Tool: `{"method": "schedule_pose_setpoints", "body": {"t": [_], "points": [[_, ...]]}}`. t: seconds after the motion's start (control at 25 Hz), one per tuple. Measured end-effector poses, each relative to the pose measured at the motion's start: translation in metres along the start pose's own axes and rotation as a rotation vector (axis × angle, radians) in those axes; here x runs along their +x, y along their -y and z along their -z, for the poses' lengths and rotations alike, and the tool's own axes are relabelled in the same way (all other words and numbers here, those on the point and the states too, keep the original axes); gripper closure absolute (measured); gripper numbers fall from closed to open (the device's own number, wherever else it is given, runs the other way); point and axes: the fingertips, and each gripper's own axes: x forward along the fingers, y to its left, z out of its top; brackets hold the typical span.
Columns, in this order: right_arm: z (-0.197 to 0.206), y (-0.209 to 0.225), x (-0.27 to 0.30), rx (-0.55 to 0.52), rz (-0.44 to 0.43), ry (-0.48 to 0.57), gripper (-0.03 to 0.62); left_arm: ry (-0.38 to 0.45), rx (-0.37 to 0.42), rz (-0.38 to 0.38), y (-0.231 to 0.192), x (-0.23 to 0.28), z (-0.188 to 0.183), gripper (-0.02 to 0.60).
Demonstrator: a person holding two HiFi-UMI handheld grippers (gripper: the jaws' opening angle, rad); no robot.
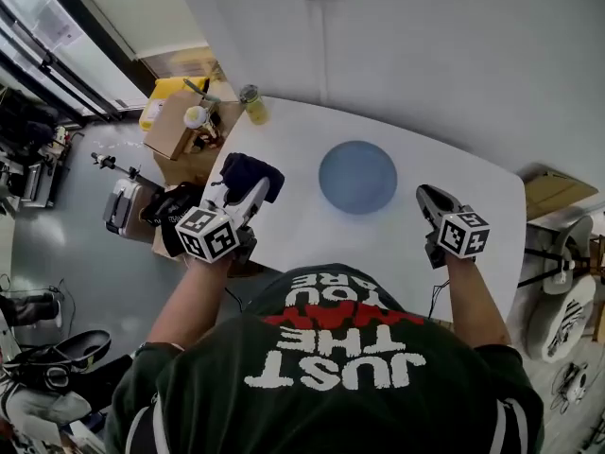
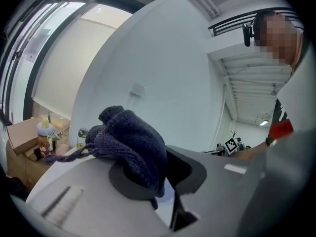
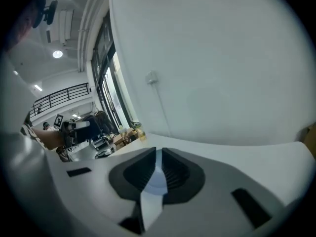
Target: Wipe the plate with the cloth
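A round blue plate (image 1: 357, 177) lies on the white table (image 1: 312, 244), between my two grippers. My left gripper (image 1: 248, 185) is at the table's left edge, shut on a dark blue knitted cloth (image 1: 252, 173) that bunches over its jaws. In the left gripper view the cloth (image 2: 132, 144) hides the left jaw and drapes into the gap. My right gripper (image 1: 433, 200) is to the right of the plate, shut with nothing in it. Through the narrow slit between its jaws in the right gripper view a sliver of the plate (image 3: 157, 180) shows.
A yellow-green jar (image 1: 252, 104) stands at the table's far left corner. Cardboard boxes (image 1: 175, 126) with bottles sit left of the table, and bags (image 1: 156, 211) lie on the floor below. A white wall runs behind the table. More boxes and gear stand at the right.
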Motion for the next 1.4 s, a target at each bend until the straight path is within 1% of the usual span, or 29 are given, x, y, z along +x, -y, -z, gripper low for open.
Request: {"method": "schedule_pose_setpoints", "body": {"t": [0.2, 0.24, 0.28, 0.32, 0.44, 0.52, 0.6, 0.72, 0.84, 0.92, 0.96, 1.12, 1.28, 1.4], "points": [[0.042, 0.042, 0.056, 0.089, 0.038, -0.133, 0.583, -0.104, -0.012, 0.022, -0.029, 0.043, 0.021, 0.528], [0.051, 0.050, 0.071, 0.110, 0.042, -0.163, 0.566, -0.123, -0.011, 0.034, -0.036, 0.051, 0.025, 0.528], [0.061, 0.057, 0.084, 0.139, 0.046, -0.192, 0.515, -0.145, -0.010, 0.048, -0.043, 0.059, 0.031, 0.528], [0.072, 0.064, 0.095, 0.177, 0.056, -0.219, 0.488, -0.169, -0.010, 0.069, -0.050, 0.067, 0.037, 0.528], [0.099, 0.082, 0.116, 0.298, 0.119, -0.268, 0.462, -0.252, -0.002, 0.162, -0.066, 0.090, 0.059, 0.528], [0.112, 0.094, 0.126, 0.341, 0.160, -0.294, 0.457, -0.296, -0.001, 0.224, -0.073, 0.102, 0.073, 0.528], [0.124, 0.100, 0.136, 0.383, 0.178, -0.321, 0.456, -0.336, 0.010, 0.277, -0.080, 0.113, 0.083, 0.529], [0.142, 0.100, 0.152, 0.390, 0.173, -0.392, 0.456, -0.377, 0.023, 0.318, -0.091, 0.128, 0.093, 0.528], [0.158, 0.101, 0.161, 0.376, 0.187, -0.469, 0.469, -0.374, 0.006, 0.329, -0.095, 0.140, 0.098, 0.528], [0.161, 0.103, 0.164, 0.387, 0.205, -0.477, 0.528, -0.364, -0.011, 0.327, -0.093, 0.145, 0.099, 0.528], [0.161, 0.103, 0.165, 0.397, 0.213, -0.475, 0.539, -0.360, -0.021, 0.326, -0.092, 0.147, 0.101, 0.529], [0.161, 0.103, 0.164, 0.410, 0.266, -0.491, 0.542, -0.367, -0.041, 0.330, -0.086, 0.151, 0.109, 0.529], [0.162, 0.102, 0.166, 0.415, 0.317, -0.483, 0.542, -0.407, 0.008, 0.346, -0.080, 0.162, 0.118, 0.528], [0.162, 0.102, 0.166, 0.425, 0.348, -0.472, 0.543, -0.446, 0.087, 0.371, -0.069, 0.180, 0.119, 0.528]]}}
